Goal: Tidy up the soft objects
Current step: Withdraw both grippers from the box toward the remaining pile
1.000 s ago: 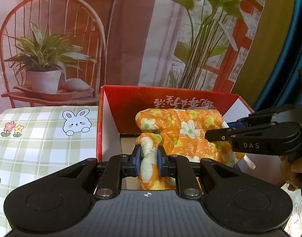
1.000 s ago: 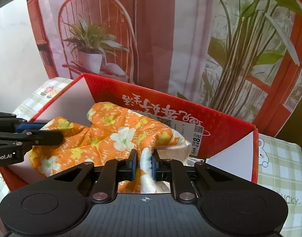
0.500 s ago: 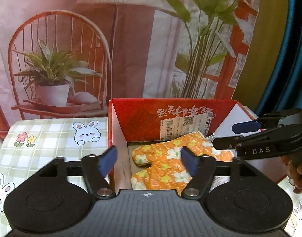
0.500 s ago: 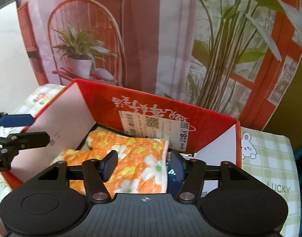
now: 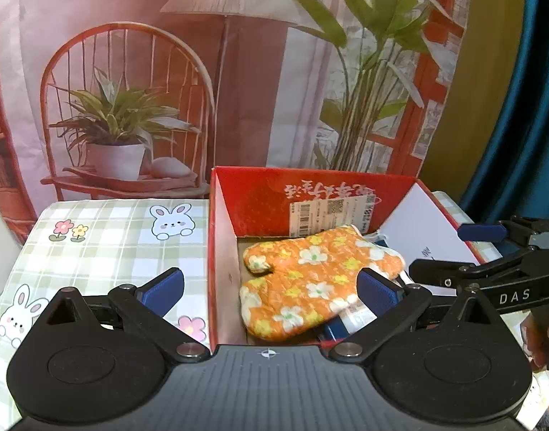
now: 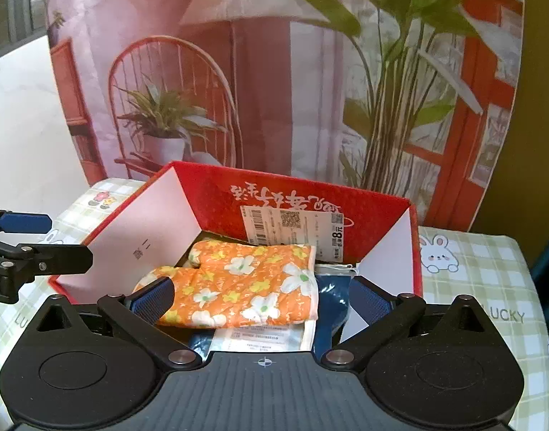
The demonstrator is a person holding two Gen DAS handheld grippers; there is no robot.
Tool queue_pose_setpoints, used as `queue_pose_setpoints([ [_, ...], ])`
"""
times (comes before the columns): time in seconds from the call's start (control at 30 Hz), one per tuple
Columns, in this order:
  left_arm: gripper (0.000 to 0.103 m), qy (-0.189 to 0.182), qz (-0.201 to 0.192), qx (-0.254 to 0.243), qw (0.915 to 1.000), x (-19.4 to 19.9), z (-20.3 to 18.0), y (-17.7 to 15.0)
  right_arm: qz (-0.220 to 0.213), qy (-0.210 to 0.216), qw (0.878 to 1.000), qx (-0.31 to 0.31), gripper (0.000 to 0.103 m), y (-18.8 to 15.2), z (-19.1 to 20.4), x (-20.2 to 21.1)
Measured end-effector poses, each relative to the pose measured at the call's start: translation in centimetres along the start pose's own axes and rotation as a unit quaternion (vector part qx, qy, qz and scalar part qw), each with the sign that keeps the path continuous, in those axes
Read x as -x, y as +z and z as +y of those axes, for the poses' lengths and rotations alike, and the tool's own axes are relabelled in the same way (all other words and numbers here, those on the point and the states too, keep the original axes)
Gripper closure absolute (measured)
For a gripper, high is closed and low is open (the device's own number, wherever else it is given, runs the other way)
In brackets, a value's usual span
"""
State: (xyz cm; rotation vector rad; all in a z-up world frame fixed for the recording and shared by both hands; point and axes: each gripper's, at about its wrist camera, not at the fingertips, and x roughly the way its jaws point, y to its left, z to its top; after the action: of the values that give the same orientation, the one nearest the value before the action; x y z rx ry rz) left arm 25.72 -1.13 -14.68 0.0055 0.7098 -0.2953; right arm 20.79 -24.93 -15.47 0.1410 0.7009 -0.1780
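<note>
An orange oven mitt with white and yellow flowers (image 5: 310, 280) lies flat inside an open red cardboard box (image 5: 310, 190); it also shows in the right wrist view (image 6: 245, 283), inside the same box (image 6: 281, 194). My left gripper (image 5: 270, 289) is open and empty, above the box's near left corner. My right gripper (image 6: 261, 300) is open and empty, above the box's near edge. Under the mitt lie a dark blue soft item (image 6: 330, 298) and a packet with a white label (image 6: 256, 337).
The box stands on a green checked cloth with rabbits and flowers (image 5: 105, 237), also seen in the right wrist view (image 6: 482, 269). A printed backdrop of a chair and plants (image 5: 238, 72) hangs right behind the box. A blue curtain (image 5: 525, 107) is at far right.
Both grippers were shut on the mitt, holding it bunched over the box. They opened, the mitt dropped flat into the box, and both grippers drew back and up.
</note>
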Motion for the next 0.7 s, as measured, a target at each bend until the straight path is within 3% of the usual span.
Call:
queue_pose_setpoints([
  [0.4, 0.000, 0.012, -0.018, -0.007, 0.9997, 3.6, -3.8, -3.0, -0.037, 0.037, 0.998, 0.030, 0.000, -3.7, -1.1, 5.2],
  [0.7, 0.000, -0.006, -0.020, -0.006, 0.9998, 4.6, -6.1, -4.6, -0.047, 0.043, 0.997, 0.033, 0.001, -6.7, -3.3, 8.7],
])
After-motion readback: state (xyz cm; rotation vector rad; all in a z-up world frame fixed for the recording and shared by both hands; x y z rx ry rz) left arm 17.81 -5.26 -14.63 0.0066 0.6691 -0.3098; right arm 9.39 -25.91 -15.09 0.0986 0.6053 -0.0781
